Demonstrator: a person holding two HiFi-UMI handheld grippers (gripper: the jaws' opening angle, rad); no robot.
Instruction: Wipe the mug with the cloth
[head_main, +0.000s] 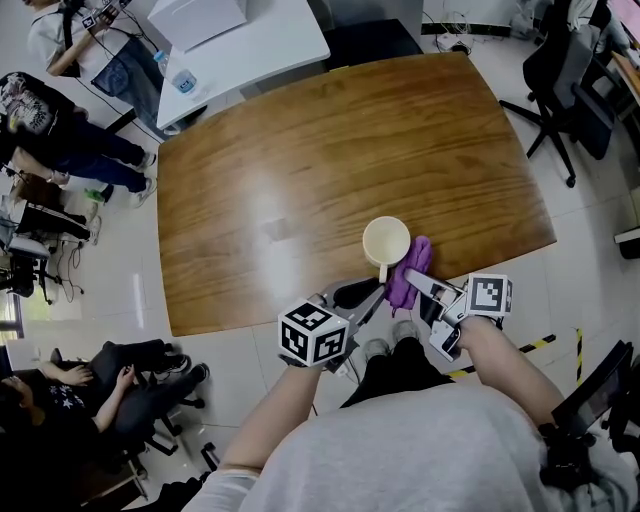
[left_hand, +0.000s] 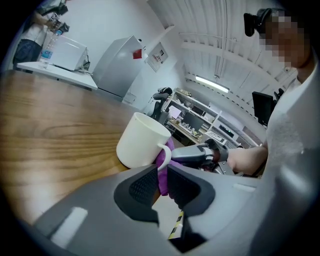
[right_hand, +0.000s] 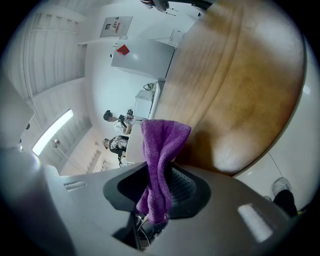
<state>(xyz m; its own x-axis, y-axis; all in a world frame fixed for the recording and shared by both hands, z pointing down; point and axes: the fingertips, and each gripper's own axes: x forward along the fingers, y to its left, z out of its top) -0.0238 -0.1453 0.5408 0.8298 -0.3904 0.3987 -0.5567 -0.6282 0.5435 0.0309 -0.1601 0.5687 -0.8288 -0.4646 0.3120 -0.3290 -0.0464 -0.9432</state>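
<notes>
Two claws meet at the desk's (head_main: 300, 180) near edge in the head view. The left claw (head_main: 372, 292) reaches the handle of the mug (head_main: 386, 241), which stands just ahead of it. The right claw (head_main: 415, 282) has the cloth (head_main: 410, 270) at its tip, touching the mug's side. Left gripper view: jaws closed on the handle, cloth just behind. Right gripper view: jaws clamped on the cloth, which rises past their tips.

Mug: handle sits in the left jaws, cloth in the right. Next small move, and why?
Likely close the left gripper firmly on the mug's handle: it sits between the jaws, but a firm pinch isn't evident. The right gripper clamps the cloth beside the mug; wiping could shove an unheld mug.
</notes>
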